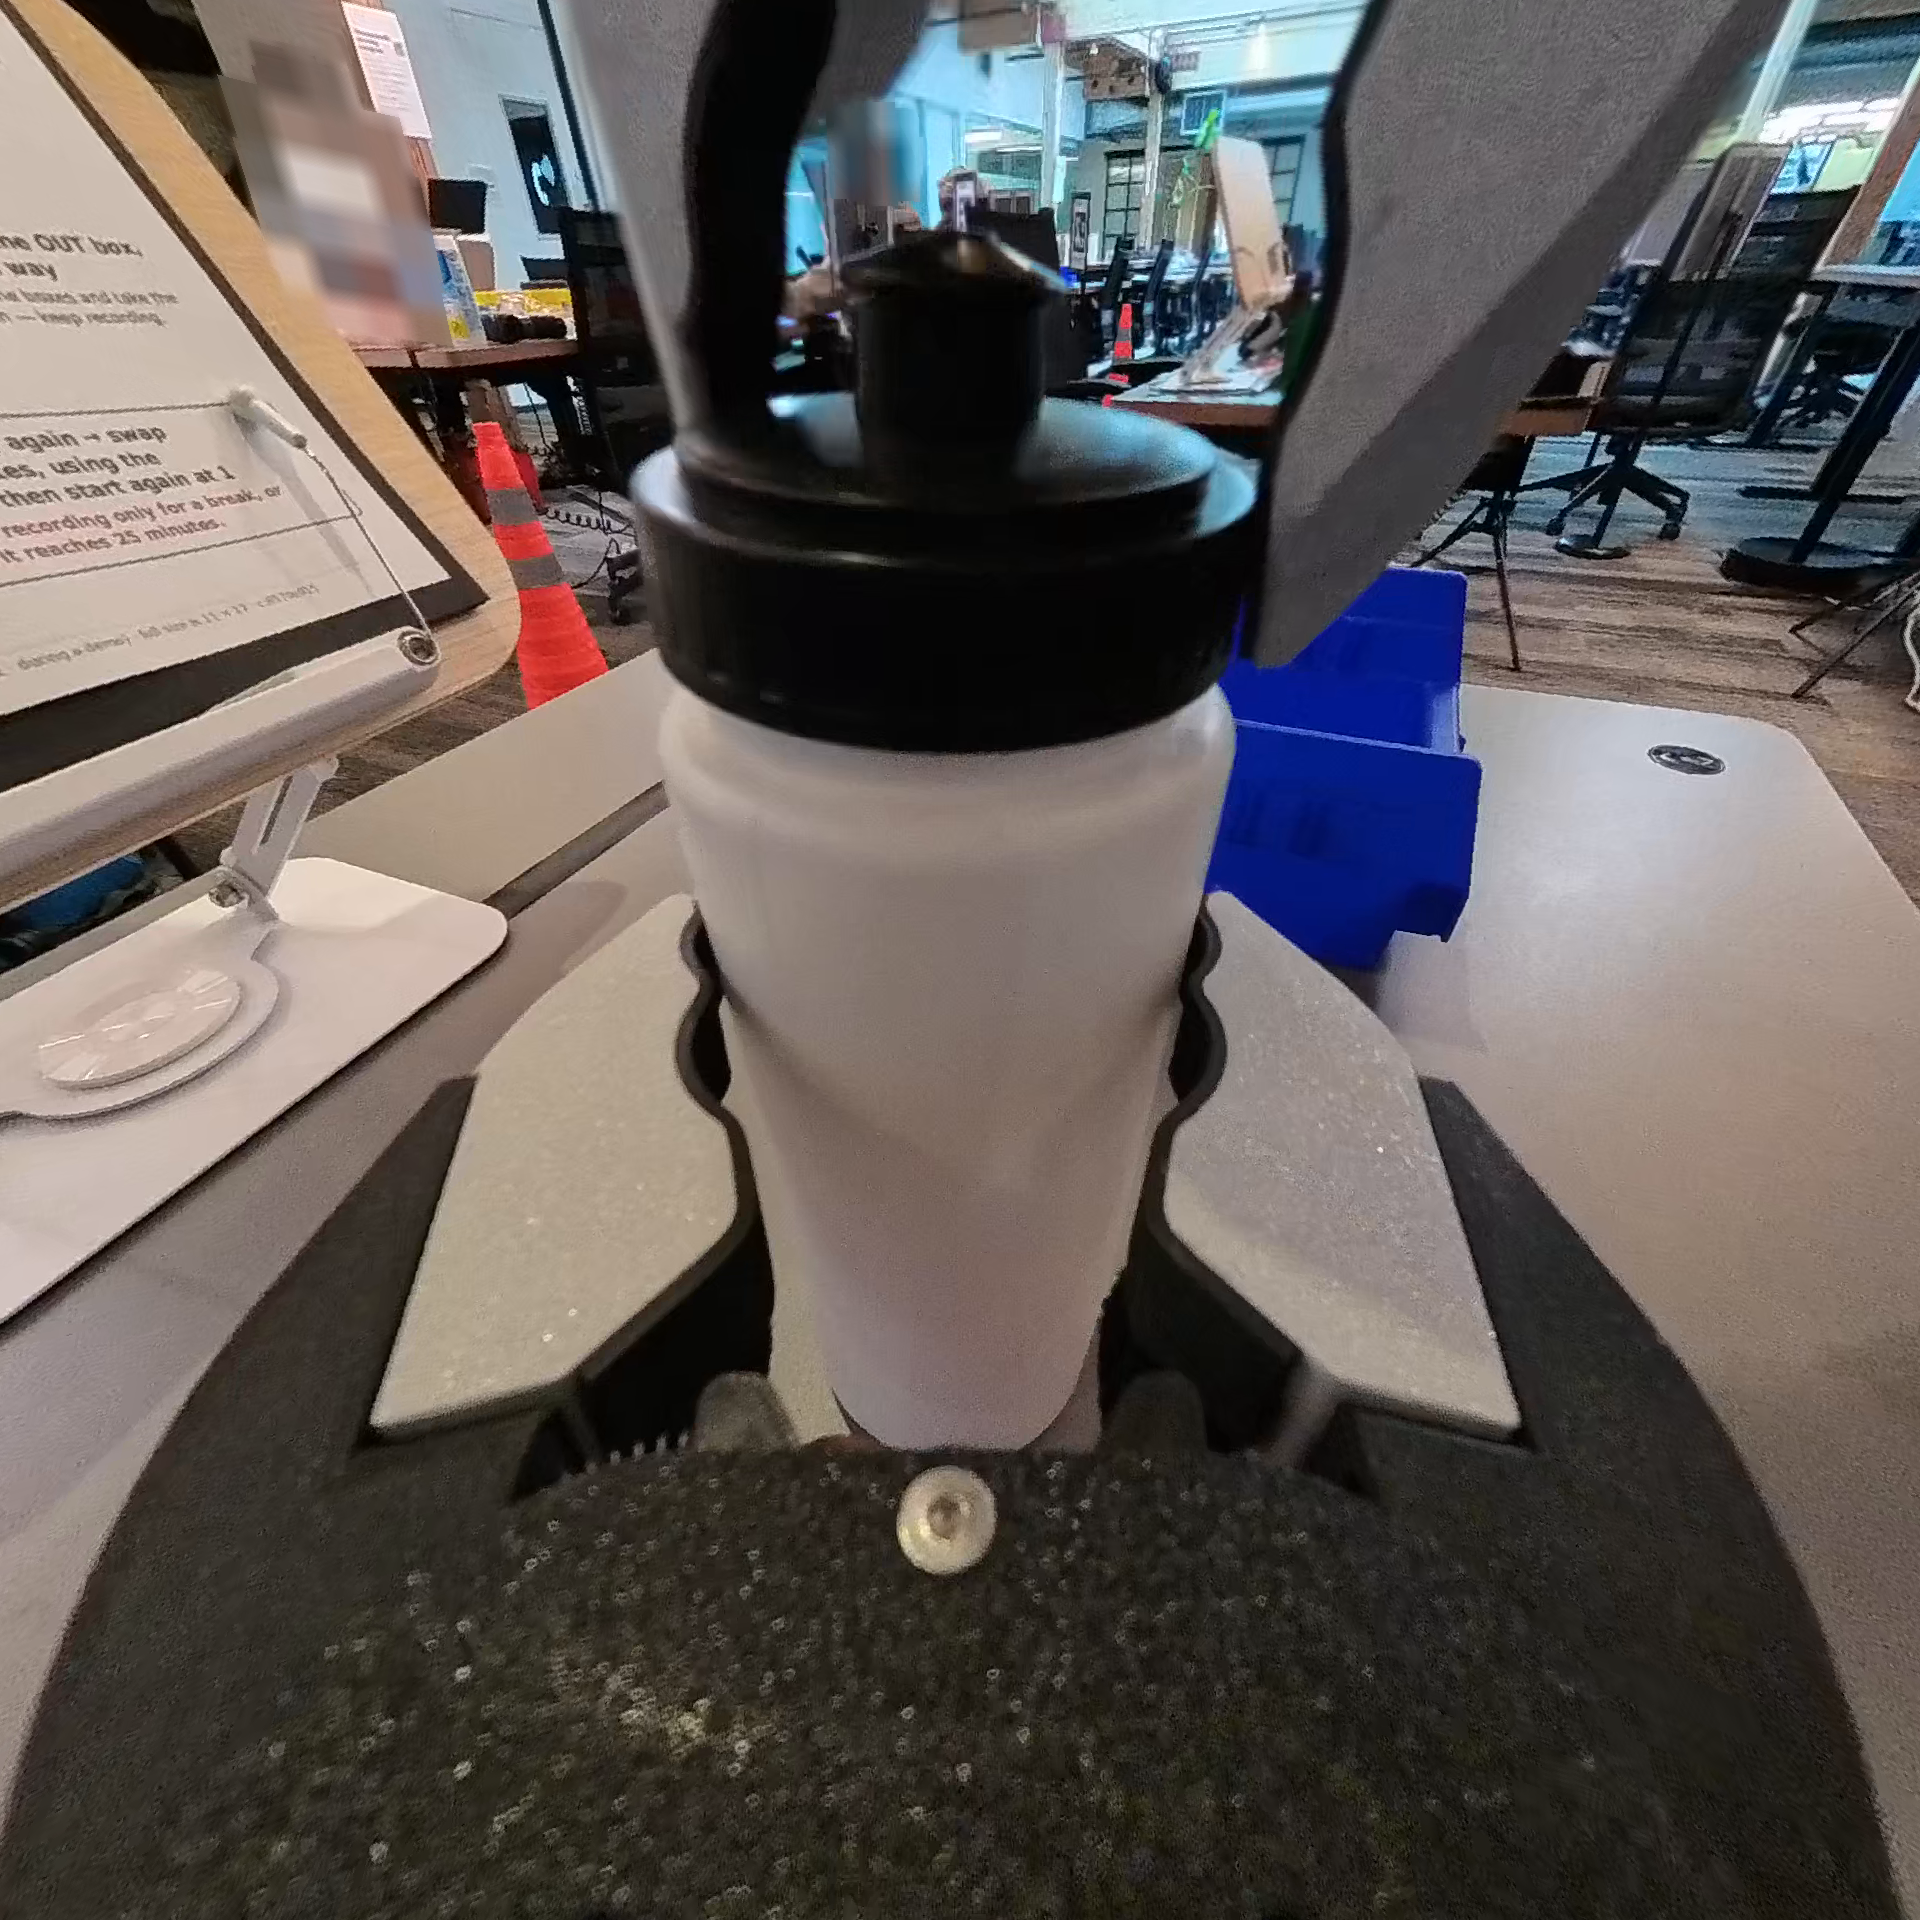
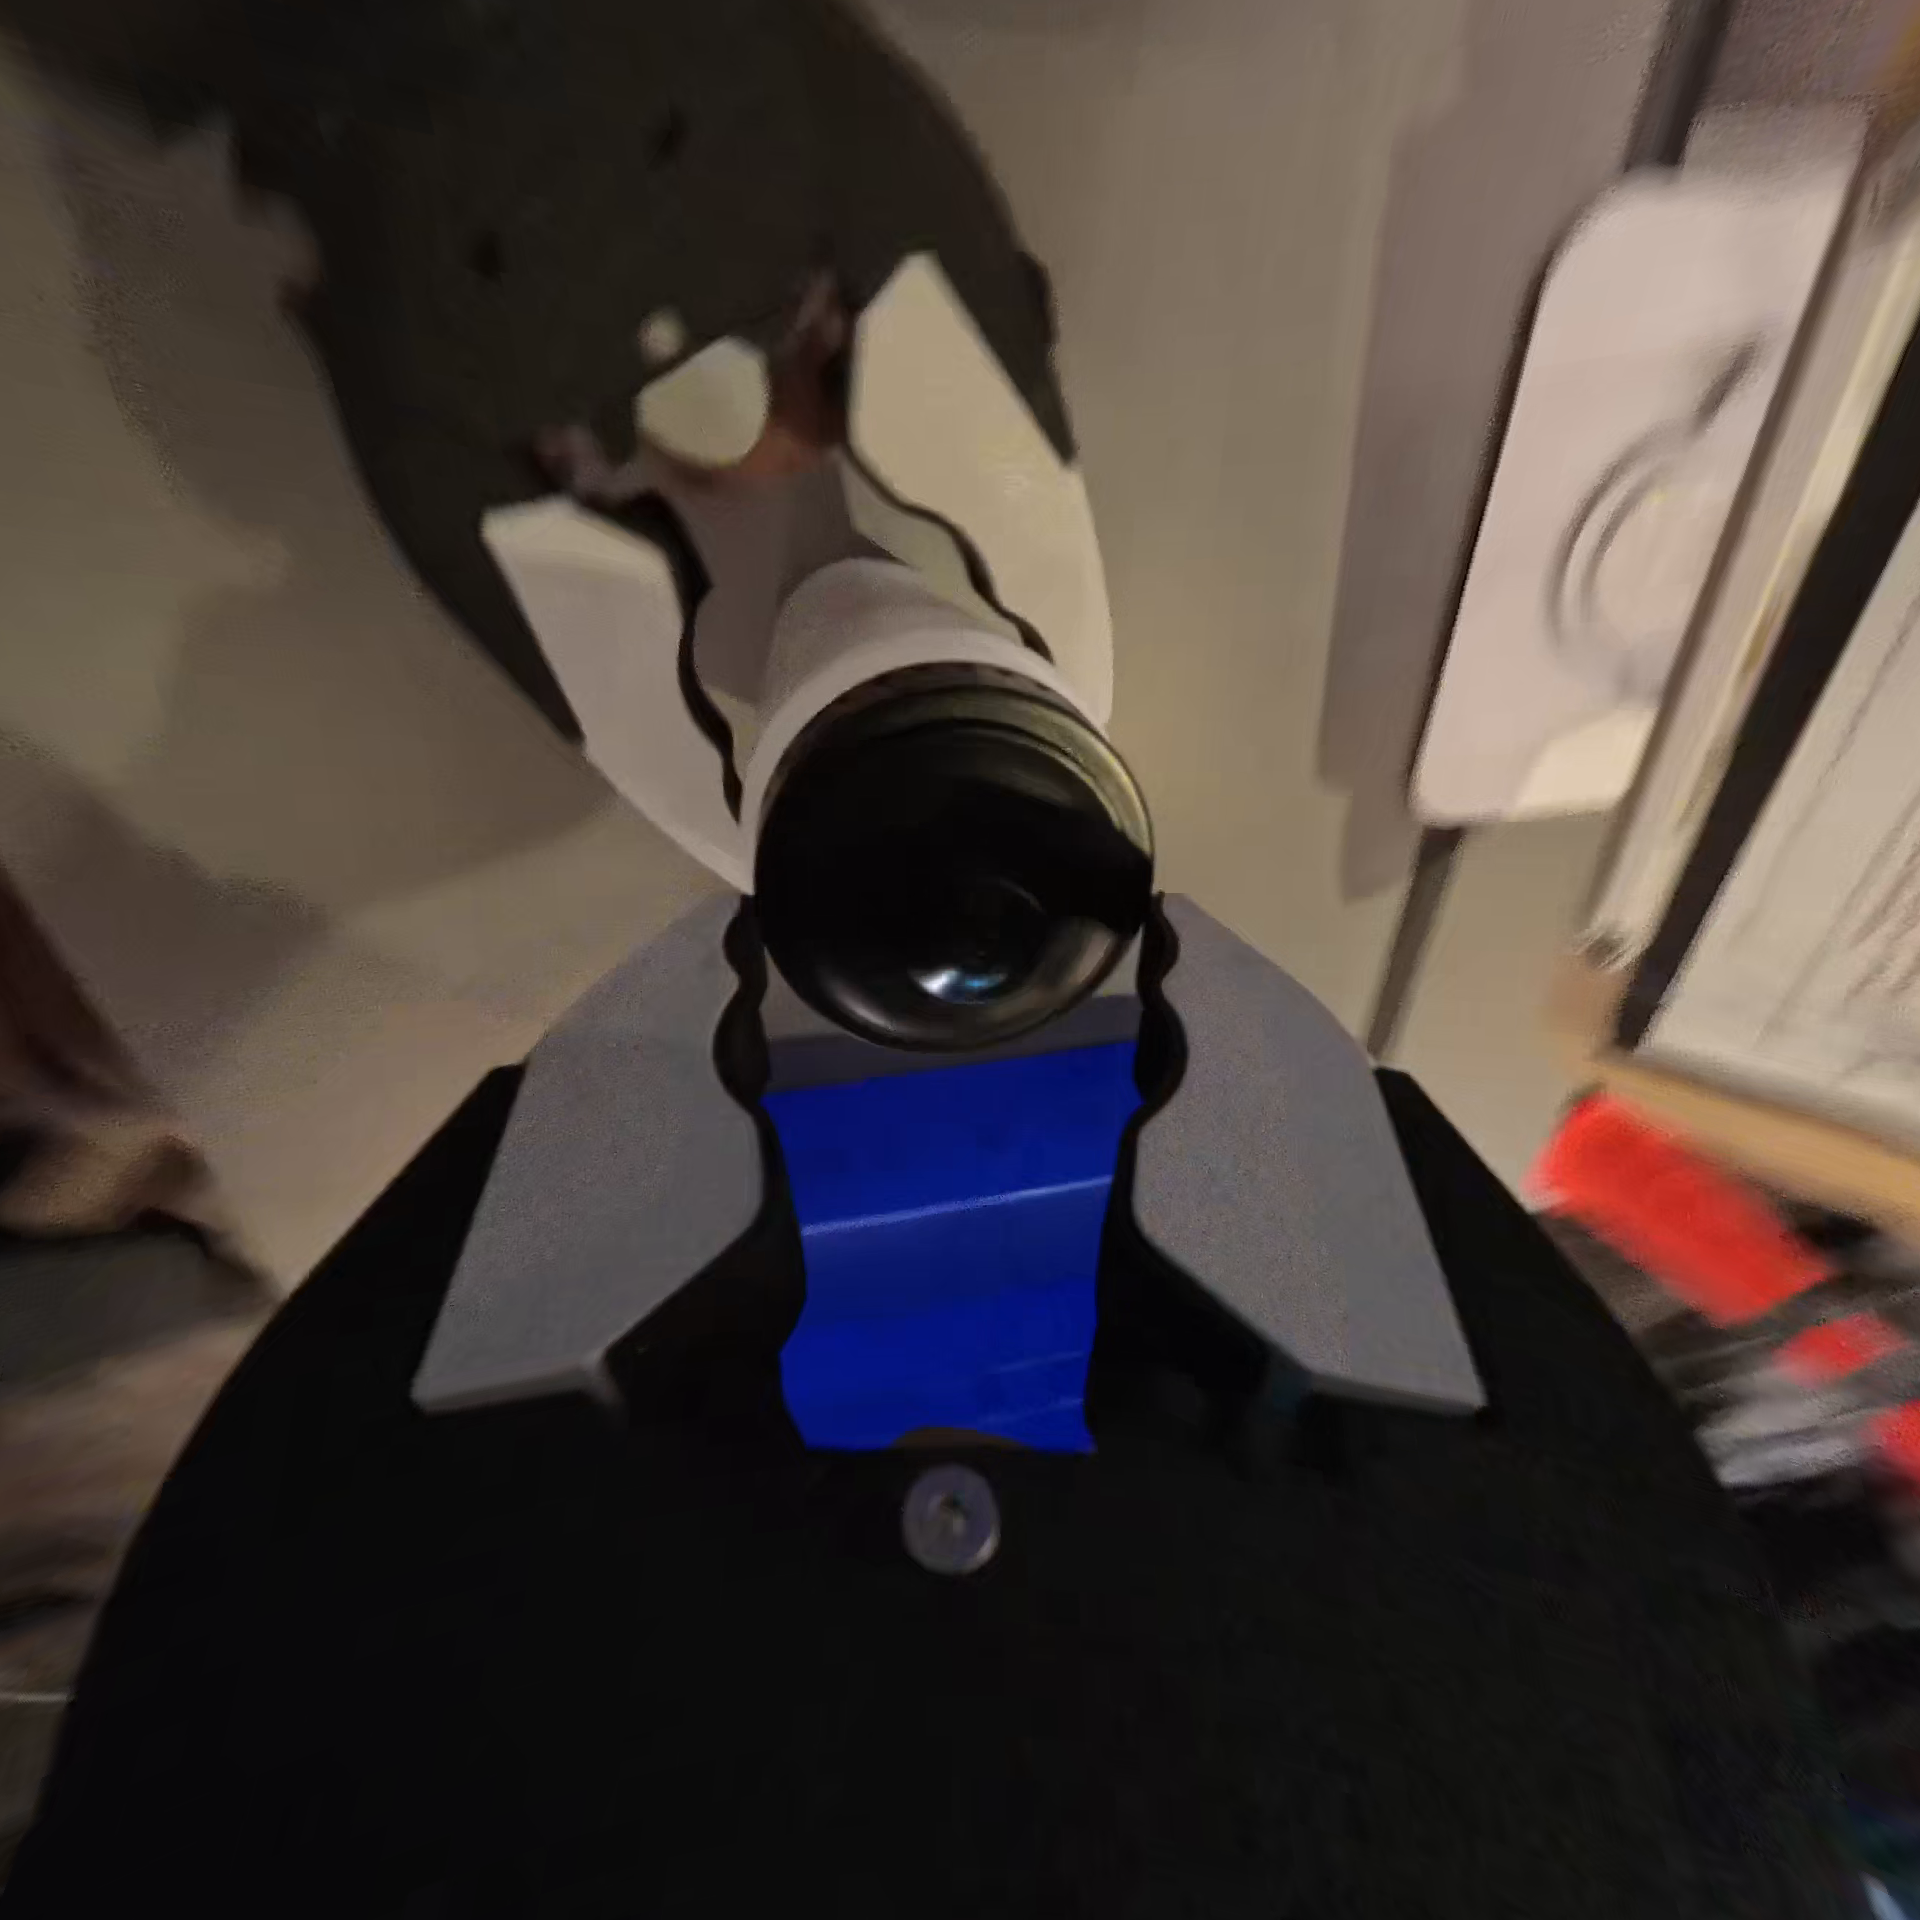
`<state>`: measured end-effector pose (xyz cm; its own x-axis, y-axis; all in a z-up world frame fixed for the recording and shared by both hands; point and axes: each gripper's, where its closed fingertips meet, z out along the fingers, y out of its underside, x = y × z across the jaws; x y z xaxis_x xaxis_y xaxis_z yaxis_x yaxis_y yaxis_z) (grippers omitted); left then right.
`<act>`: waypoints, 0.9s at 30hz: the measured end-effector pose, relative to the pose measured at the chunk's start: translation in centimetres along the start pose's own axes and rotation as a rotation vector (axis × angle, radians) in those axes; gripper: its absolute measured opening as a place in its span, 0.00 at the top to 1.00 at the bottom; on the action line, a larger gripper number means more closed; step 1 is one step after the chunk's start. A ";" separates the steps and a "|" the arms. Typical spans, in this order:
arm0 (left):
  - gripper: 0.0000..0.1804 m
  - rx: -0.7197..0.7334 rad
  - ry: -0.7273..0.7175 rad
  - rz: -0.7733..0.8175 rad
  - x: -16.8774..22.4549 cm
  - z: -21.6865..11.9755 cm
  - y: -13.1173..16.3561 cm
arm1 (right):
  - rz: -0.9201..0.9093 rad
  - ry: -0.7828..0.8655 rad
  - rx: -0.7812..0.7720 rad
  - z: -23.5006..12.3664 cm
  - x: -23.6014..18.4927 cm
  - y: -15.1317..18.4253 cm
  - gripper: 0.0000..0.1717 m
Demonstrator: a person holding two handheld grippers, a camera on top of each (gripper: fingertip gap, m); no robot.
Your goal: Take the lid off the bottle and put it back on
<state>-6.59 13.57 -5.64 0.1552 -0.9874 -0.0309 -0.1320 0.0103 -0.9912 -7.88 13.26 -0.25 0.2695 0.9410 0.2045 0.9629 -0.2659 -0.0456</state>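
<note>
A white bottle point(image 1: 951, 987) with a black lid point(image 1: 945, 613) stands upright between the fingers of my left gripper point(image 1: 951, 966). Both pads press on the bottle's sides, so the left gripper is shut on it. My right gripper point(image 2: 951, 935) comes down from above, and its fingertips sit against opposite sides of the lid point(image 2: 951, 883), shut on it. One of its grey fingers point(image 1: 1403, 364) shows in the left wrist view, touching the lid's right edge. The right wrist view is blurred. It also shows the bottle point(image 2: 894, 634) and the left gripper's fingers point(image 2: 592, 644) below the lid.
A blue bin point(image 1: 1351, 790) stands just behind and to the right of the bottle on the grey table point(image 1: 1662, 1039). It also shows between my right fingers point(image 2: 935, 1247). An instruction board on a white stand point(image 1: 208, 364) is at the left. An orange cone point(image 1: 540, 582) stands on the floor beyond.
</note>
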 end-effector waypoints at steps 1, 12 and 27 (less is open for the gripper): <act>0.53 -0.001 -0.002 0.001 0.0 0.0 0.0 | -0.131 0.018 0.008 0.0 0.1 0.0 0.60; 0.53 -0.001 -0.006 -0.016 -0.1 0.1 0.0 | 0.398 0.042 0.183 -0.8 1.1 -1.1 0.43; 0.54 -0.006 -0.010 -0.014 -0.1 0.1 0.1 | 0.015 0.000 0.065 0.3 0.0 -0.9 0.58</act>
<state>-6.55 13.72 -5.78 0.1666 -0.9859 -0.0181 -0.1358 -0.0047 -0.9907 -8.70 13.55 -0.49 0.2843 0.9370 0.2029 0.9574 -0.2662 -0.1123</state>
